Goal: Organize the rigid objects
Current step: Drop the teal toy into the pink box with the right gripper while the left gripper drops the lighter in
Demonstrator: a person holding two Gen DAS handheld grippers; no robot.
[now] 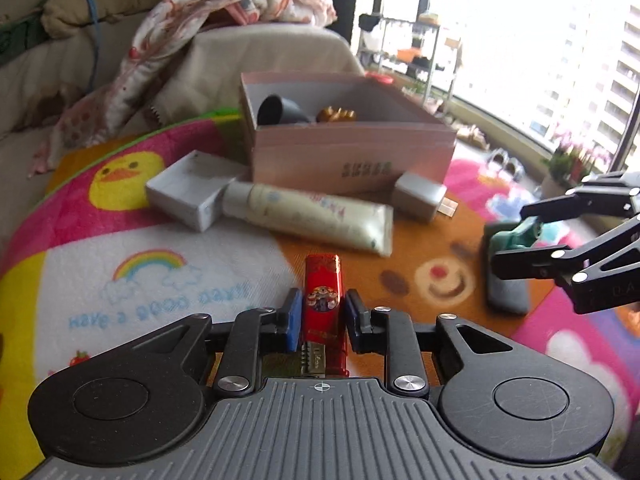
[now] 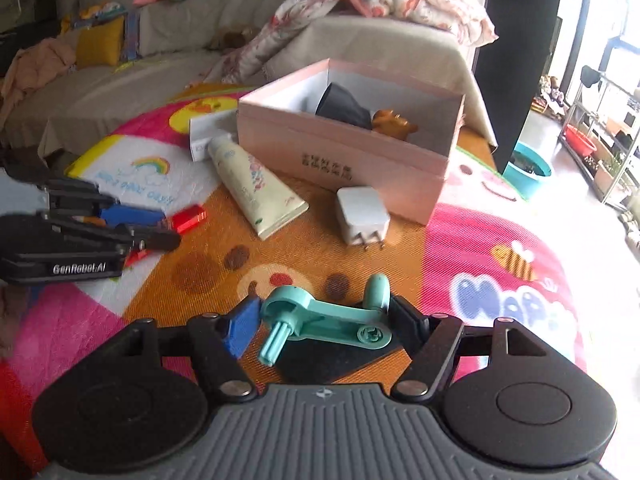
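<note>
Left wrist view: the left gripper [image 1: 320, 314] has its blue pads clamped on a red lighter [image 1: 323, 300], which points straight ahead over the play mat [image 1: 132, 248]. That mat is a loud kiddie one, with a rainbow, a yellow duck and an orange bear face. Further on sits an open pink cardboard box [image 1: 352, 152] holding a dark cup [image 1: 278, 111] and a golden-brown figurine [image 1: 335, 115]. Lying against its front: a white carton [image 1: 186, 192], a cream tube [image 1: 308, 218] and a white charger plug [image 1: 420, 196]. Behind is a beige sofa [image 1: 272, 56] with a floral blanket [image 1: 224, 12] thrown over it, and big bright windows on the right.

Right wrist view: the right gripper [image 2: 324, 326] is closed on a teal plastic handle piece [image 2: 326, 322], one blue pad pressing its left end, with something flat and black under it on the mat. The left gripper [image 2: 132, 224] shows at the left edge with the lighter [image 2: 188, 218] sticking out. The box [image 2: 344, 160] sits mid-mat, tube [image 2: 252, 186] and plug [image 2: 362, 216] just in front. Metal shelving [image 2: 600, 128] and a teal tub [image 2: 528, 168] stand on the bare floor to the right.
</note>
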